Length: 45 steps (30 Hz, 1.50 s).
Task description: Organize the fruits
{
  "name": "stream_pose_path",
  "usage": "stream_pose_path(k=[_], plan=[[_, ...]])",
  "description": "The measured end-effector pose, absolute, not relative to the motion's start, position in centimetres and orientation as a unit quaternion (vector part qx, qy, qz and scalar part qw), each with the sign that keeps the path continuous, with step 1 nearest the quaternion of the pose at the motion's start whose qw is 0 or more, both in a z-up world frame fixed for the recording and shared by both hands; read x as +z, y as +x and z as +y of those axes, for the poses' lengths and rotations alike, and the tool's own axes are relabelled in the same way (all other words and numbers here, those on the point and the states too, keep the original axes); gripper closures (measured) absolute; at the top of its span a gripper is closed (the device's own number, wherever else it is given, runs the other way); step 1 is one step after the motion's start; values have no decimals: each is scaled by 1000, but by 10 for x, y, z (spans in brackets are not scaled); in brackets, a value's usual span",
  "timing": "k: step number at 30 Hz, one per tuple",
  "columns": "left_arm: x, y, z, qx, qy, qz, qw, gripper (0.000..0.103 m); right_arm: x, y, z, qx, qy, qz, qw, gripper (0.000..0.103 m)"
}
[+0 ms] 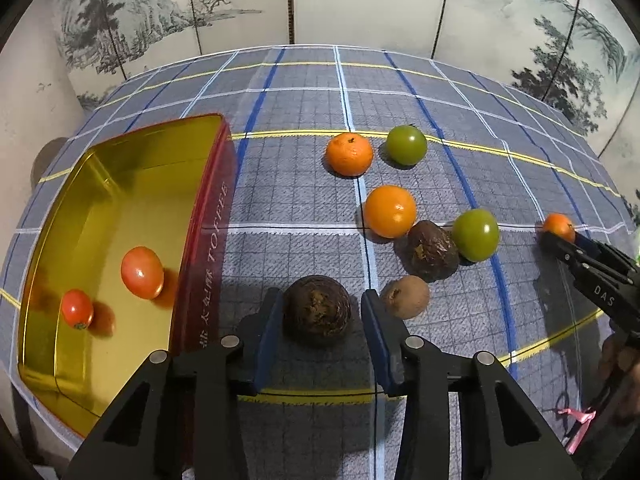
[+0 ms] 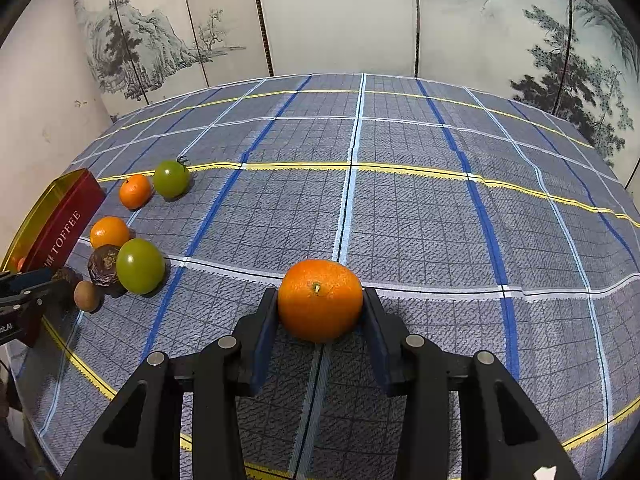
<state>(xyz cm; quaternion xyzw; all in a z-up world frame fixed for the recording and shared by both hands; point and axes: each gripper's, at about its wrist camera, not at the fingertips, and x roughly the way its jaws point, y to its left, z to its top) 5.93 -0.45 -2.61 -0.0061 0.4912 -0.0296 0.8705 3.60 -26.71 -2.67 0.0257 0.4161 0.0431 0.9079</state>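
Note:
A dark brown wrinkled fruit (image 1: 317, 310) lies on the checked cloth between the blue pads of my left gripper (image 1: 320, 300). The left pad is at its side, and a narrow gap shows at the right pad. Beside it stands a gold tin (image 1: 208, 240) with red walls, holding two red tomatoes (image 1: 142, 272). My right gripper (image 2: 320, 296) is shut on an orange (image 2: 320, 300), with both pads against its sides, low over the cloth. The left wrist view shows that same gripper (image 1: 560, 240) and orange (image 1: 559, 226) at the far right.
Loose fruit lies between the grippers: two oranges (image 1: 390, 211), two green tomatoes (image 1: 475, 234), another dark wrinkled fruit (image 1: 432, 250) and a small brown fruit (image 1: 405, 296) close to my left gripper's right finger. A painted folding screen (image 2: 320, 20) stands behind the table.

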Motion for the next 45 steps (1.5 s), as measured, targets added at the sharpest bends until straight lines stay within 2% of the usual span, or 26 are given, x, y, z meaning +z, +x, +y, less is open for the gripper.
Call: stream_pose_path(k=[13, 22, 37, 45], plan=[[-32, 64, -8, -8, 13, 493, 870, 61, -27, 36, -268, 43, 26, 416, 908, 63], [-36, 63, -2, -16, -14, 504, 864, 63, -26, 36, -267, 43, 26, 416, 908, 63], [-4, 48, 2, -27, -23, 483, 875, 63, -27, 36, -267, 43, 25, 416, 908, 63], [15, 37, 30, -3, -27, 468, 883, 63, -27, 36, -266, 42, 23, 417, 908, 63]])
